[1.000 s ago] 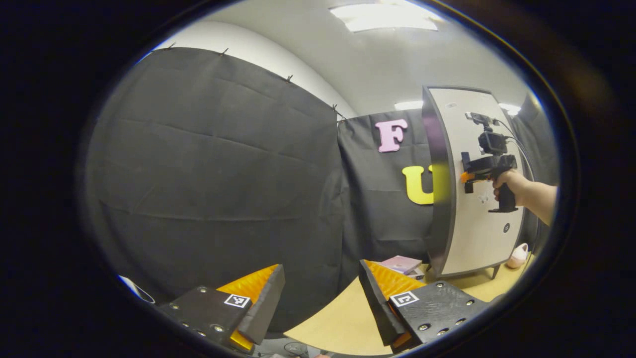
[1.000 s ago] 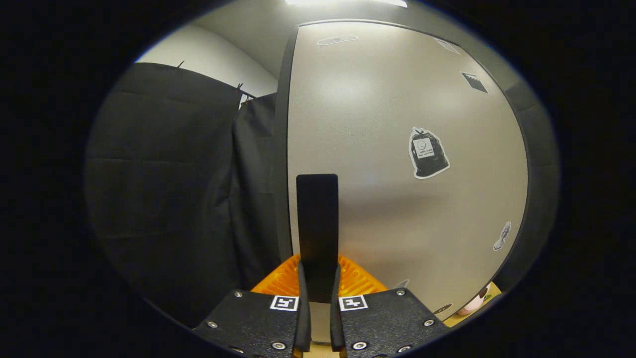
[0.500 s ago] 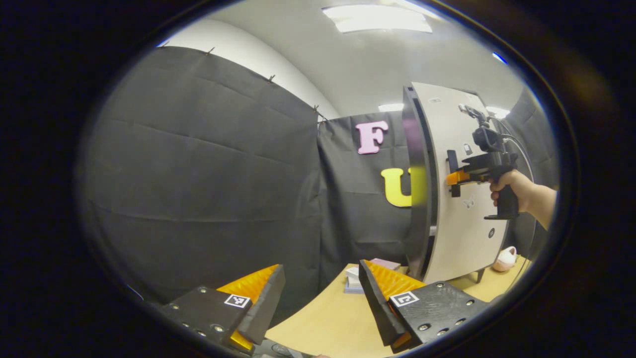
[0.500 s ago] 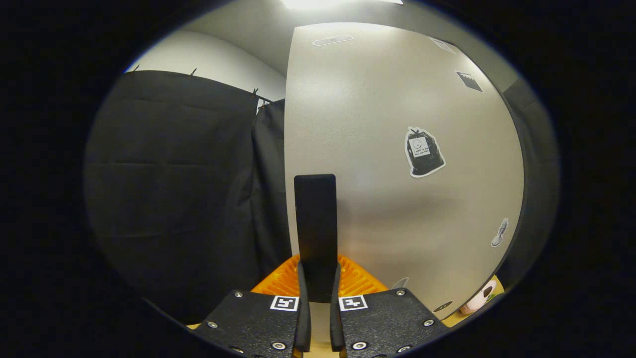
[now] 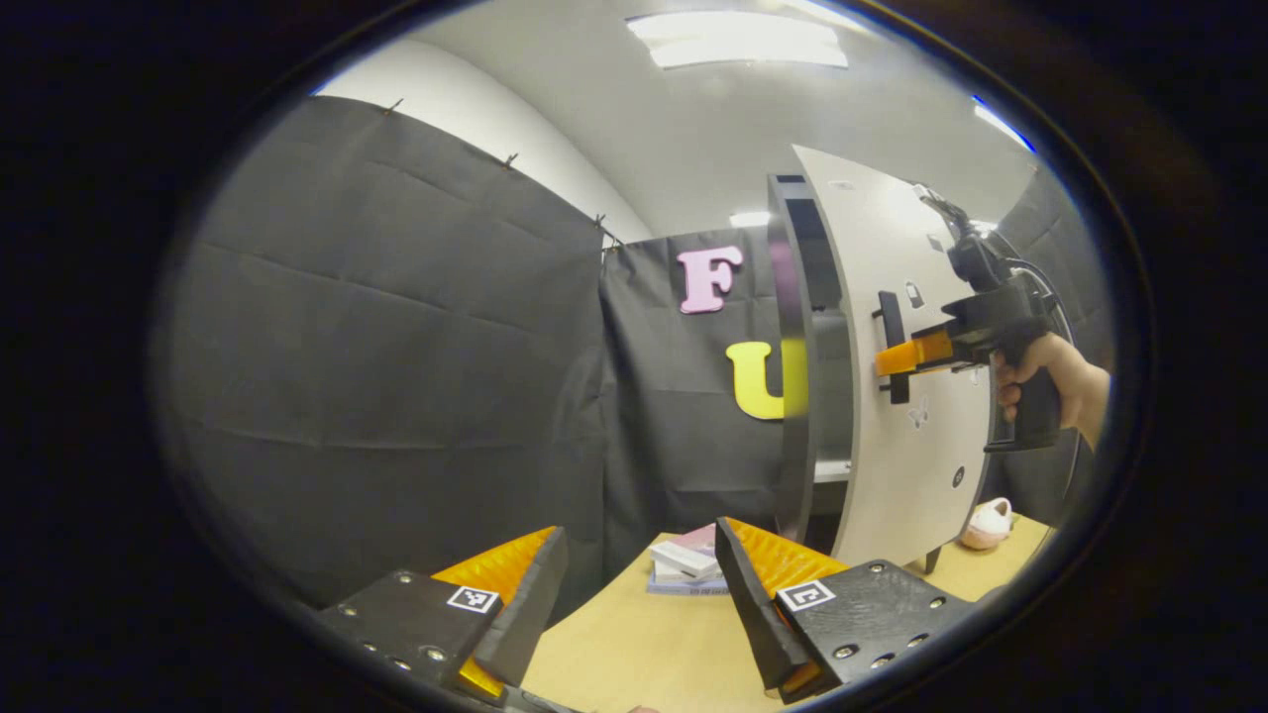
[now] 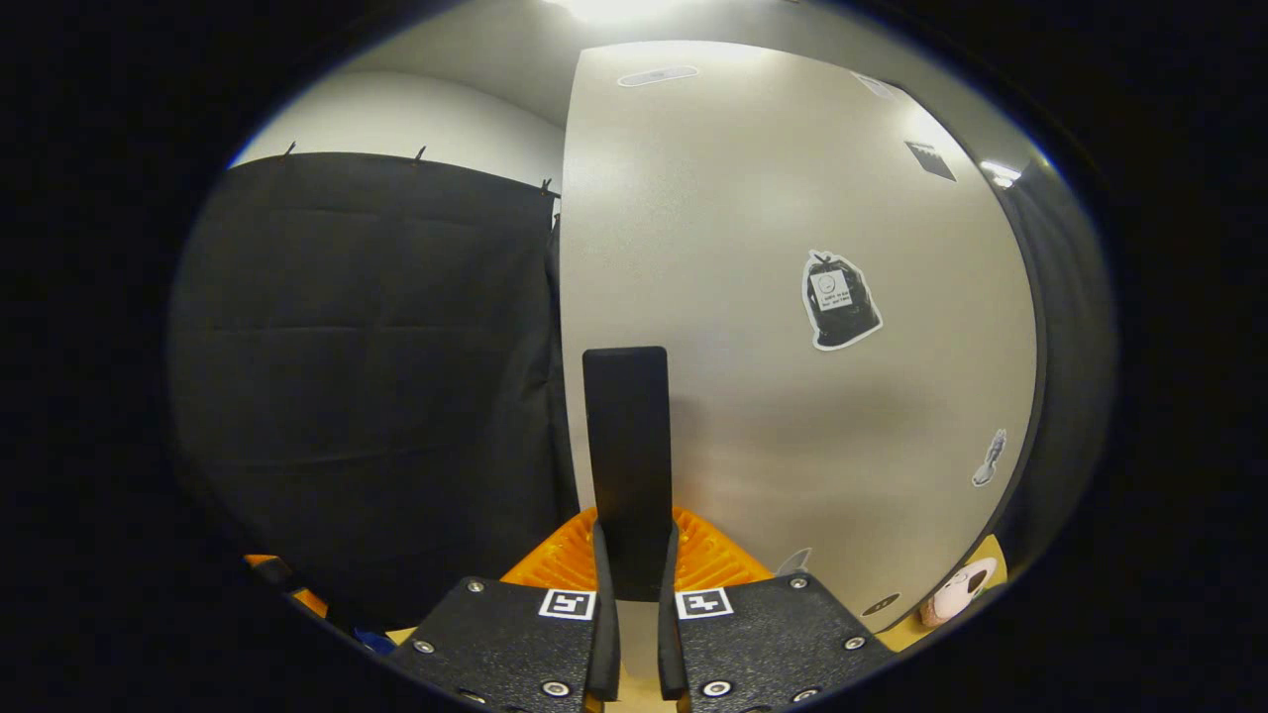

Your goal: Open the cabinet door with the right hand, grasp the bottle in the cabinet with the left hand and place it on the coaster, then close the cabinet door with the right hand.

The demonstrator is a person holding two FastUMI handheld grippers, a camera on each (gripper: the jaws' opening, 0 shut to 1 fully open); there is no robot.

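A: What colour is the cabinet door [image 5: 906,327]?

B: Pale grey-beige on its face, with a dark edge. The handle [image 6: 626,465] is plain black.

A: Any patterns on it?

B: A few stickers. The largest sticker [image 6: 840,300] is black with a white outline and a small white patch in its middle; a smaller grey one sits lower down.

A: And the cabinet [image 5: 800,356] itself?

B: Dark, nearly black, along its frame and inside.

A: The desk [image 5: 634,649]?

B: Light tan, a wood-like tone. The books [image 5: 686,564] stacked on it are white, pinkish and lavender.

A: Anything else?

B: A pink and white object [image 5: 986,523] past the door, and the right gripper [image 5: 897,354] has a black body.
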